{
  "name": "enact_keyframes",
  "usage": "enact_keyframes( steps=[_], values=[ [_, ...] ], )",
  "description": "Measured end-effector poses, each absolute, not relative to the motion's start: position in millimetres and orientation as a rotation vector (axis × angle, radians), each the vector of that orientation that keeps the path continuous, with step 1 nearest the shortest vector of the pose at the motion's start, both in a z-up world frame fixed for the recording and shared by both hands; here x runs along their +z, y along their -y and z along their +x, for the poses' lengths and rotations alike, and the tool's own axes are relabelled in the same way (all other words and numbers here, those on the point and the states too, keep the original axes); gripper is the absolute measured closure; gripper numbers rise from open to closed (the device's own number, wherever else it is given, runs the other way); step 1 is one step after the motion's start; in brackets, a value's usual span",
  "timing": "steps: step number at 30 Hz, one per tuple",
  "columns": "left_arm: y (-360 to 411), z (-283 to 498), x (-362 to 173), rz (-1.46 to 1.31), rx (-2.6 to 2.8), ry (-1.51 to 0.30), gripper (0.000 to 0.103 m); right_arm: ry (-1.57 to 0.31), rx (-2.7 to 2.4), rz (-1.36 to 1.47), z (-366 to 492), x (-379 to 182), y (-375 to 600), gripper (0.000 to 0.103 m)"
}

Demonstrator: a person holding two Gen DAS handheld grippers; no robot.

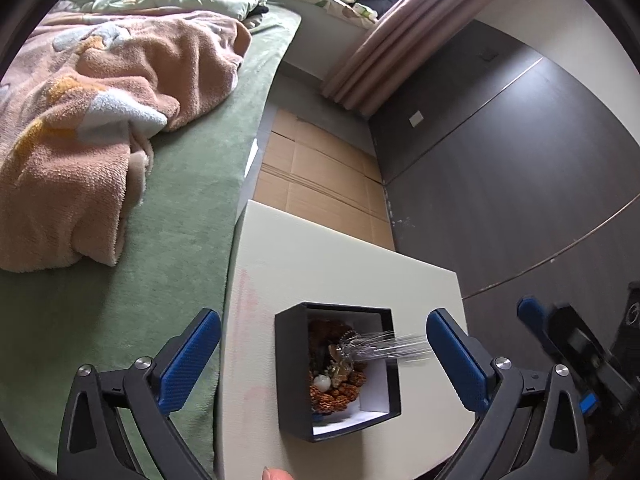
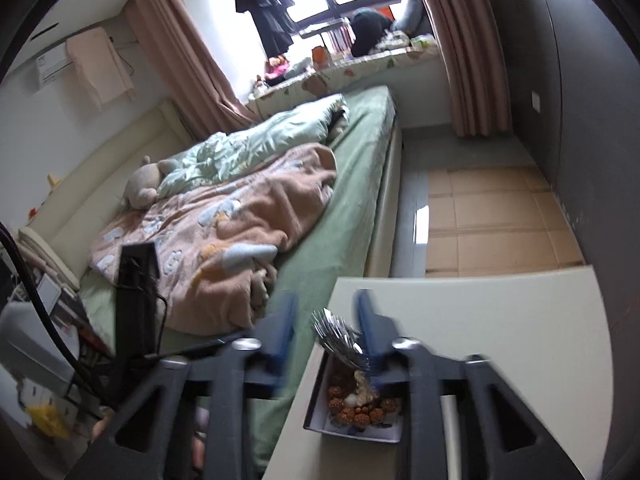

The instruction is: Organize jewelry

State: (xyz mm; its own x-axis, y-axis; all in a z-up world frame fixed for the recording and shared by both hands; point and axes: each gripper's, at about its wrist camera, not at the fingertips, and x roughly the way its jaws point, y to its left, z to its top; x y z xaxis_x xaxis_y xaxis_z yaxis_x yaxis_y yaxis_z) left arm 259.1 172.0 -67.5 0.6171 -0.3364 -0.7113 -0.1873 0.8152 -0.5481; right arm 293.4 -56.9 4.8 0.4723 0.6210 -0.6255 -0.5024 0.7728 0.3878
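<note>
Here the silvery jewelry piece [image 1: 384,346] lies tilted over the black box's [image 1: 290,376] right rim on the tabletop [image 1: 320,264], nearer the right hand-held gripper [image 2: 326,334], parted around it ungripped, the left hand-held gripper [image 1: 324,354] gaping empty

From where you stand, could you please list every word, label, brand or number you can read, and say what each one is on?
No text can be read in either view.
White label on the wall unit: dark marks, too small and blurred to read.
Pale mark on the black device at the right edge: blurred, unreadable.
Black box of jewelry: no print visible.
</note>
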Motion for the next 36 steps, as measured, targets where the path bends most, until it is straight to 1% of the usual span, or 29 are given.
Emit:
enact_keyframes(
  steps=[1,2,10,13,14,19,20,21,22,30,36],
  values=[
    [-172.0,259.0,-67.9,-0.63,-0.089,-0.917,0.0,-0.826,0.695,0.182,293.7,0.8,62.2,0.029],
    [-171.6,258.9,-67.9,-0.622,-0.083,-0.914,0.0,-0.825,0.697,0.195,293.7,-1.5,65.4,0.029],
    [-160.2,254.1,-57.4,-0.639,-0.121,-0.869,0.0,-0.863,0.644,0.231,291.5,-10.0,95.6,0.028],
    [-147.7,249.0,-49.2,-0.592,-0.121,-0.857,0.0,-0.882,0.612,0.26,286.5,-12.9,109.8,0.012],
    [-143.5,246.7,-47.2,-0.583,-0.124,-0.857,0.0,-0.885,0.601,0.267,284.1,-14.3,114.5,0.01],
    [-125.9,229.6,-29.8,-0.537,-0.151,-0.828,0.0,-0.905,0.541,0.323,261.1,-26.4,147.5,0.009],
    [-121.2,222.2,-23.9,-0.528,-0.159,-0.814,0.0,-0.909,0.526,0.329,257.5,-28.1,152.4,0.007],
    [-118.7,218.3,-21.1,-0.523,-0.163,-0.81,0.0,-0.914,0.509,0.337,252.8,-30.1,158.4,0.002],
    [-115.1,213.6,-17.9,-0.517,-0.166,-0.811,0.0,-0.916,0.49,0.345,245.9,-31.6,165.8,0.0],
    [-85.3,172.4,1.0,-0.462,-0.189,-0.825,0.0,-0.893,0.405,0.332,206.6,-22.3,204.0,0.0],
    [-67.3,147.5,13.8,-0.367,-0.177,-0.858,0.0,-0.875,0.364,0.321,175.9,-7.5,228.6,0.0]
  ],
)
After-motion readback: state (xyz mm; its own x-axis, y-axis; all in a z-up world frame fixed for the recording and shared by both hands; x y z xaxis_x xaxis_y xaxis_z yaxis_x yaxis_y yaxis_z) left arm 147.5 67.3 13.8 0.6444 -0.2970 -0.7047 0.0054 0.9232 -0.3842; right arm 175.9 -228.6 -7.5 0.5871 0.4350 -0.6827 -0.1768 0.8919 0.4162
